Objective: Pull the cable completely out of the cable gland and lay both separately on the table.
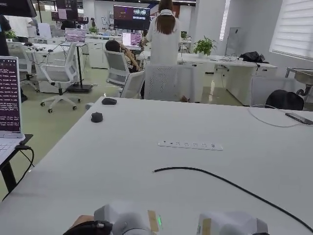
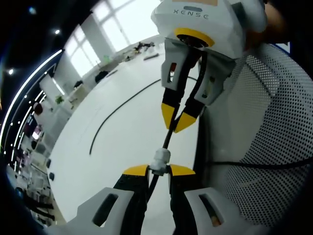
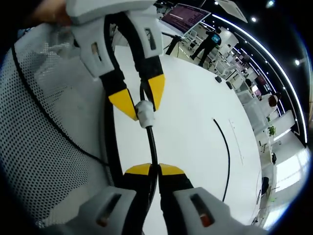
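The head view looks over a broad white worktop (image 1: 122, 161) in an open office. A black cable (image 1: 188, 168) lies on it in a long curve running off toward the right. Beyond the cable sit a white power strip (image 1: 190, 145) and a dark mouse (image 1: 97, 117), and a laptop (image 1: 9, 95) stands on a side stand at the left. Behind are white chairs (image 1: 58, 73), desks, screens and a standing person (image 1: 164, 34). In the left gripper view the left tongs (image 2: 159, 170) are clamped on the white cable gland (image 2: 161, 159) by the worktop's near edge, beside a mesh chair back (image 2: 274, 122). The right tongs (image 2: 177, 121) reach in from above, closed on the cable just past the gland. In the right gripper view the right tongs pinch the cable at the bottom. The cable runs up into the gland held by the left tongs, with the rest curving over the white surface.
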Tool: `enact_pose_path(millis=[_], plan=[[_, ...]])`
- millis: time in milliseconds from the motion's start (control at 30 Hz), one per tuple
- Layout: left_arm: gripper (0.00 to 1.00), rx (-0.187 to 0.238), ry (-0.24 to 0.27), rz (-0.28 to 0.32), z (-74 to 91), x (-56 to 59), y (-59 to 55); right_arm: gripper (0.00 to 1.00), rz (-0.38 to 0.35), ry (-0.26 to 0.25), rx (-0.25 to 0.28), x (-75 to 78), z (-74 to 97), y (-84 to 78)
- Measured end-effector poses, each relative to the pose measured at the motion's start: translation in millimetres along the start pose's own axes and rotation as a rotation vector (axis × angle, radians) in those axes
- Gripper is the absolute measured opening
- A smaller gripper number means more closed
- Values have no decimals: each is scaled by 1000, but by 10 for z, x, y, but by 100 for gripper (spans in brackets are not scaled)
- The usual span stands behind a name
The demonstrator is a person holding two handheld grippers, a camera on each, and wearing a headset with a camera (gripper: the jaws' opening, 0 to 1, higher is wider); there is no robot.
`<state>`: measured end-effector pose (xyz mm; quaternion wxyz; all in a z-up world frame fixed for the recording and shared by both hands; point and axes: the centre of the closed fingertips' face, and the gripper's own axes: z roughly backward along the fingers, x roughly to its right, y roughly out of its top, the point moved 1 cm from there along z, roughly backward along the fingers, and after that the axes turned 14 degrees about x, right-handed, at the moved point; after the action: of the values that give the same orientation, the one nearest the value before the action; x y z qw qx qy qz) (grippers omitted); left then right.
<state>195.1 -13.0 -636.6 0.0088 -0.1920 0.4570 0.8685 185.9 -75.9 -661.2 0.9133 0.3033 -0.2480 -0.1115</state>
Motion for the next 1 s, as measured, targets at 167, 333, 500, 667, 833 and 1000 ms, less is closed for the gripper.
enact_pose_path(millis=[167, 333, 500, 667, 833, 1000], plan=[[16, -1, -14, -17, -15, 35, 12, 15, -3, 36, 130, -85, -27, 265], [16, 4, -16, -14, -7, 39, 14, 4, 25, 42, 149, -103, -8, 312], [16, -1, -4, -11, -6, 15, 2, 3, -3, -12, 30, 13, 2, 63], [16, -5, -7, -9, -3, 22, -6, 7, -28, 5, 5, -8, -2, -5], [16, 0, -10, -11, -7, 18, 2, 18, -9, 28, 133, -62, -20, 270], [16, 1, -13, -12, -9, 23, 5, 4, 6, 26, 150, -54, 1, 293]])
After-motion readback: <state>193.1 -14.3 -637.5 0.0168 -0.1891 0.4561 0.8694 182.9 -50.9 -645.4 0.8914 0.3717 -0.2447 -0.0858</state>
